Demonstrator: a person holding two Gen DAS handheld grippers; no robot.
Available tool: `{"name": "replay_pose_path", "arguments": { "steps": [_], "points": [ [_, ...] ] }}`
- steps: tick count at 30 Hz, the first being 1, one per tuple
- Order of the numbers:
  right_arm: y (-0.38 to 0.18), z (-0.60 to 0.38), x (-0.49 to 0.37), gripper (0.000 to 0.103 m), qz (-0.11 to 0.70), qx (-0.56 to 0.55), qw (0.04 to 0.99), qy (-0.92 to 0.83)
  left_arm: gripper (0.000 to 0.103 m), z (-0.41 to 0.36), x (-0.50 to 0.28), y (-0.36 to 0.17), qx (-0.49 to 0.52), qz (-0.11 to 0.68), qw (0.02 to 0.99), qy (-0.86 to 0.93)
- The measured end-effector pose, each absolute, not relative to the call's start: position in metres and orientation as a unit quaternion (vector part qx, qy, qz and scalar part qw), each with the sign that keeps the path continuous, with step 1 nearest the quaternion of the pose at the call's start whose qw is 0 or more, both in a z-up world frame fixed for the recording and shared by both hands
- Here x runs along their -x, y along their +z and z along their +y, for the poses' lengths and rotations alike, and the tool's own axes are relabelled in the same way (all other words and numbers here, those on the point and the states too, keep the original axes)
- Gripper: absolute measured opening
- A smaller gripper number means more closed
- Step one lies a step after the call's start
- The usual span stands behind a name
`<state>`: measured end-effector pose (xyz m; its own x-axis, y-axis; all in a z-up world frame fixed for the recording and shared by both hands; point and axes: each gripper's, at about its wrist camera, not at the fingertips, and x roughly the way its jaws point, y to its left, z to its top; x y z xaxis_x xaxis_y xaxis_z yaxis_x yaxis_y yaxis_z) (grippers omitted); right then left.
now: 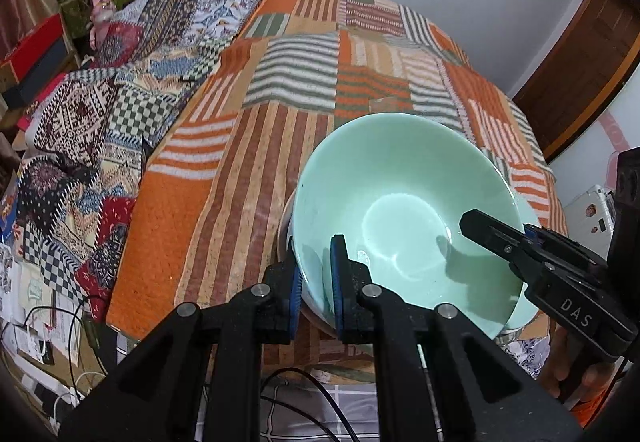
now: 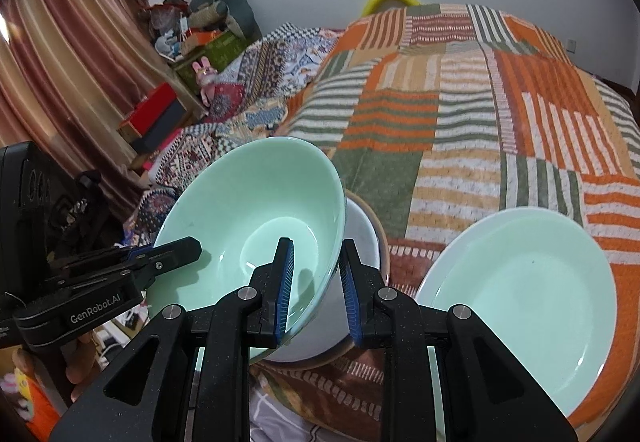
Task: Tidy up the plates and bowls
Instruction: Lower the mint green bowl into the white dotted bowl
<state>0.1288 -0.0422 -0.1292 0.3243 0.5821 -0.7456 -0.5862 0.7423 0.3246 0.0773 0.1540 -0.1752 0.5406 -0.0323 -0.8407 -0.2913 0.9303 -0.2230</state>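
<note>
Bowl, mint green, clamped at opposite rims by left claw and right claw above white bowl (stacking unfinished); plate waits on bed.

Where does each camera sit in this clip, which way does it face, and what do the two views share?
Left wrist: on the left tool, facing forward and down over the striped blanket; its fingers clamp the green bowl rim; the right tool enters from the right.
Right wrist: on the right tool, facing forward and down; its fingers straddle the bowl's opposite rim; left tool at left, green plate at right.
Shared: the bowl, both tools, the blanket, the white dish beneath.
</note>
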Motion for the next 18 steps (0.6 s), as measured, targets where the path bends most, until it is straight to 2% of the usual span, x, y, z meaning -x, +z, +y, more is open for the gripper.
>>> {"name": "replay_pose_path", "arguments": {
  "steps": [18],
  "points": [
    [-0.154, -0.033, -0.132, 0.022, 0.481, 0.032, 0.803, 0.351, 0.011, 0.157, -0.089, -0.211, 0.166, 0.507, 0.841, 0.091]
  ]
}}
